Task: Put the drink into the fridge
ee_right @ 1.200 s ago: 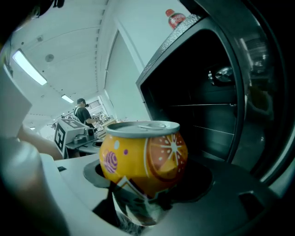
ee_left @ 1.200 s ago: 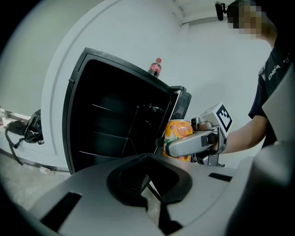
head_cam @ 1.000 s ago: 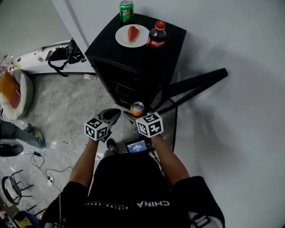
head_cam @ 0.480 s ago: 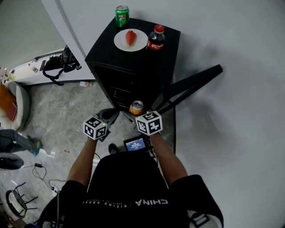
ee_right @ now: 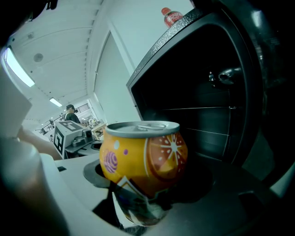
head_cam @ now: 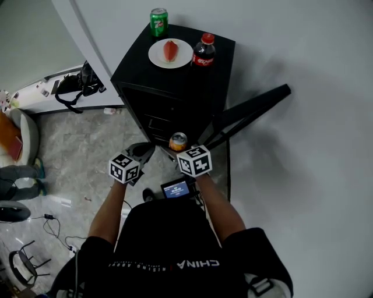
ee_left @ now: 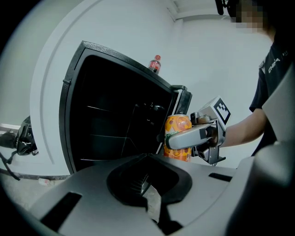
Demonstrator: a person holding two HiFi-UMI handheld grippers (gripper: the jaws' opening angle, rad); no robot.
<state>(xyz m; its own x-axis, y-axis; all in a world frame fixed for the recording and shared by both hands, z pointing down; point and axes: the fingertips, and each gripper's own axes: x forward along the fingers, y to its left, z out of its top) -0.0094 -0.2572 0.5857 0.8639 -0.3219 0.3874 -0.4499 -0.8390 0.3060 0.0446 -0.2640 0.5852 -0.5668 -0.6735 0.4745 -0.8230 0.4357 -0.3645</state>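
Note:
An orange drink can (head_cam: 178, 141) (ee_right: 144, 154) stands upright with my right gripper (head_cam: 175, 149) (ee_right: 138, 203) shut on it, level with the lower front of the black fridge (head_cam: 175, 87). The fridge door (head_cam: 250, 113) hangs open to the right, and the dark shelves inside (ee_right: 207, 106) (ee_left: 115, 124) show just past the can. In the left gripper view the can (ee_left: 178, 138) sits in the right gripper (ee_left: 193, 137) at the opening's right side. My left gripper (head_cam: 144, 152) (ee_left: 147, 193) is shut on nothing, left of the can and in front of the opening.
On the fridge top stand a green can (head_cam: 158, 18), a white plate with red food (head_cam: 169, 52) and a cola bottle (head_cam: 204, 51). A black bag (head_cam: 81, 78) lies on the floor at the fridge's left. Another person's legs (head_cam: 17, 180) and cables are at far left.
Both grippers and the can have held almost the same place in front of the fridge. The person's legs at the far left have shifted.

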